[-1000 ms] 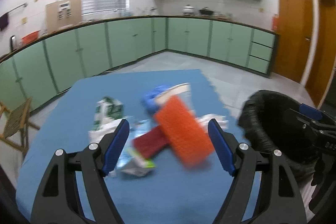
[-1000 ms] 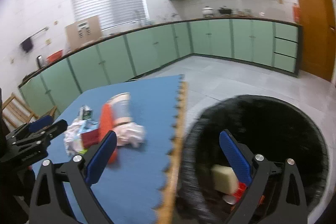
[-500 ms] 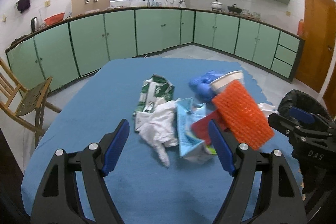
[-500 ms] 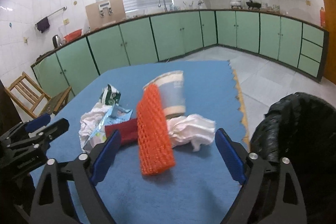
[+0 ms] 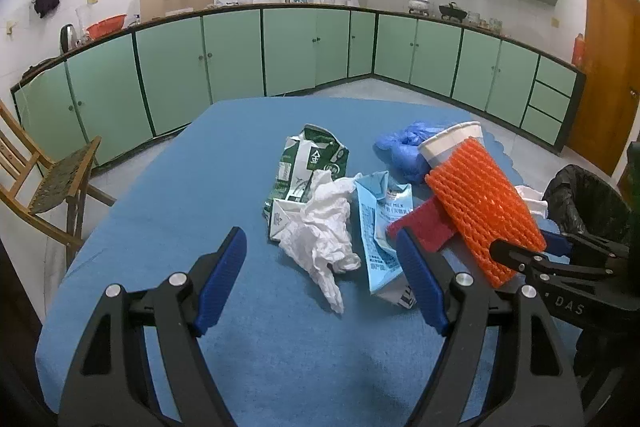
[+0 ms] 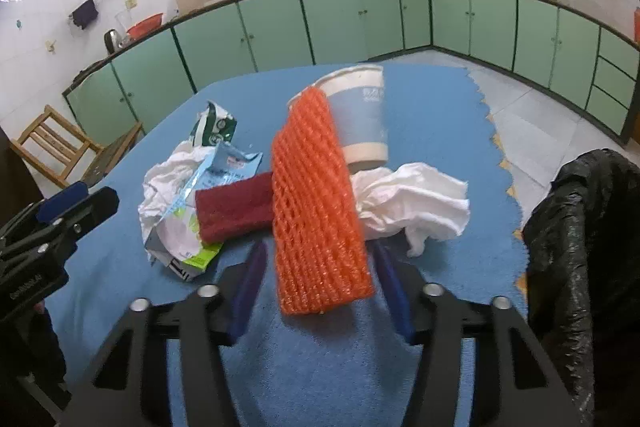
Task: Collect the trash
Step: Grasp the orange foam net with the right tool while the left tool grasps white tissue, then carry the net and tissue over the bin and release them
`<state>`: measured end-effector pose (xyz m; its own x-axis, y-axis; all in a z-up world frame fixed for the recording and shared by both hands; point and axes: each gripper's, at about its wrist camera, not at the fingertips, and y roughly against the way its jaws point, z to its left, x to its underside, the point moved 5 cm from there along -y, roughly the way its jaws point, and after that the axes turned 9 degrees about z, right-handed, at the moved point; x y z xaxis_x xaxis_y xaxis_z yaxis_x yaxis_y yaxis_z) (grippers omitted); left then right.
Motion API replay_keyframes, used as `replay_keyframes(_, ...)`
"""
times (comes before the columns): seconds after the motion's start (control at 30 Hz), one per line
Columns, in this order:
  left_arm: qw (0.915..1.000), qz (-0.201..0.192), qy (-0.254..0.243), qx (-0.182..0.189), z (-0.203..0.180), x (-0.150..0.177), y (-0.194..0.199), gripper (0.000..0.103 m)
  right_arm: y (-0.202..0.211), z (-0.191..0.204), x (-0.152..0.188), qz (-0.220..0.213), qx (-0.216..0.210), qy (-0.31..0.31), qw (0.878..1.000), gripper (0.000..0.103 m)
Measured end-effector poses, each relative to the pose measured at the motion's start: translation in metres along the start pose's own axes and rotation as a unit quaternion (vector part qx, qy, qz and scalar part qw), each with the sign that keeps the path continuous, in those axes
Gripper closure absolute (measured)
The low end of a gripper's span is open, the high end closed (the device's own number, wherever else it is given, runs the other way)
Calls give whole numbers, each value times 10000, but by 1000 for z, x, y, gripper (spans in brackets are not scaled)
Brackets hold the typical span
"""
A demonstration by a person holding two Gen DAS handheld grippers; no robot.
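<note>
Looking along the right gripper [image 6: 318, 279], the orange foam net [image 6: 316, 211] lay lengthwise between the two blue pads; the jaws had just been closing around it, though a sliver of gap showed on each side, so the pads did not appear to press it yet. This view alone showed the crumpled white tissue [image 6: 412, 203] beside the net, the full side of the paper cup [image 6: 360, 119] lying on its side behind it, and the black trash bag [image 6: 580, 227] close on the right, off the mat's scalloped edge. The left wrist view gave what that one hid: a blue plastic glove or bag [image 5: 404, 147] behind the cup, a second white tissue [image 5: 324, 235] in front of the left gripper [image 5: 320, 279], and the whole green milk carton [image 5: 308, 163].

The left gripper's jaws stood wide apart with nothing between them, hovering over the blue mat [image 5: 200, 187] just short of that tissue. The light-blue carton [image 5: 380, 223] read "MILK" among smaller print too fine to make out. A dark red pad [image 6: 236, 207] lay under the net's side. The right gripper's body, seen from the left view, bore the letters "DAS".

A second earlier the right wrist camera had looked into the black bag; since then it had swung over to the trash pile, while the left gripper's opening was unchanged.
</note>
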<state>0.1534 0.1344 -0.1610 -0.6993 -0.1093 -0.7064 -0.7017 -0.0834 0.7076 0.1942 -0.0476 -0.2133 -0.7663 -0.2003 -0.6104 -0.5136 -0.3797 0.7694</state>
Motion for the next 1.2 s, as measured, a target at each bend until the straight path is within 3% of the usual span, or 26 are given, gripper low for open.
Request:
replay_keyframes(0.1, 10000, 85, 34, 14, 0, 3, -4, 28, -4, 5, 1, 71, -160, 98, 9998, 77)
replay_keyframes(0.13, 9999, 112, 50, 13, 1, 4, -6, 28, -4, 8, 1, 89, -230, 168, 9996, 88)
replay_keyframes(0.17, 9999, 147, 65, 11, 2, 5, -8, 28, -4, 10, 2, 91, -273, 229, 9993, 90)
replay_keyframes(0.4, 9992, 363, 184, -1, 5, 6, -27, 28, 0, 13, 3, 44, -367, 287, 9989, 90)
replay_keyframes(0.6, 9972, 613, 415, 53, 11, 0, -45, 43, -4, 6, 4, 101, -383, 210, 9990, 90)
replay_keyframes(0.83, 9914, 1083, 637, 368, 16, 9, -67, 86, -5, 7, 3, 114, -399, 206, 9989, 90)
replay_keyframes(0.97, 9921, 992, 660, 391, 18, 11, -62, 94, -3, 9, 3, 96, -405, 268, 9988, 90)
replay_keyframes(1.2, 9956, 602, 592, 397, 19, 0, -23, 95, 19, 14, -5, -151, -523, 304, 9981, 90)
